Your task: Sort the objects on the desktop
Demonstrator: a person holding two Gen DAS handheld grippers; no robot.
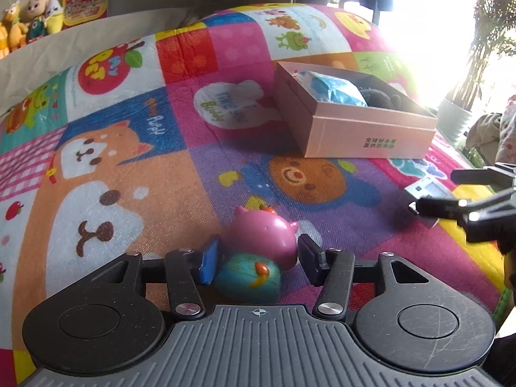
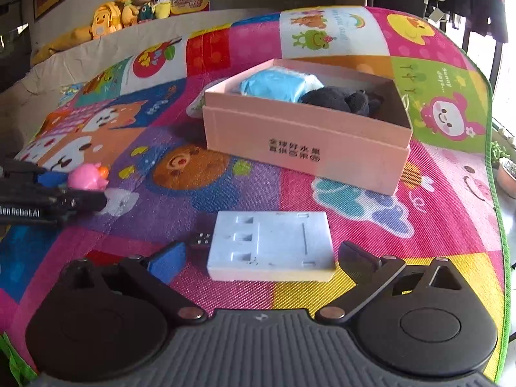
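A pink pig toy (image 1: 262, 237) with a teal body lies on the colourful play mat (image 1: 161, 174), between the fingers of my left gripper (image 1: 258, 262), which is open around it with small gaps on both sides. It also shows in the right wrist view (image 2: 87, 177). A pale grey flat plastic block (image 2: 271, 246) lies between the wide-open fingers of my right gripper (image 2: 267, 261), untouched. A pink cardboard box (image 2: 306, 148) at the mat's middle holds a blue packet (image 2: 277, 85) and a black plush (image 2: 345, 100). The box also shows in the left wrist view (image 1: 364, 135).
Plush toys (image 2: 129, 9) sit on a ledge behind the mat. The mat's green edge (image 2: 498, 193) runs down the right, with potted plants (image 2: 506, 167) beyond. A small dark connector (image 2: 200, 238) lies left of the grey block.
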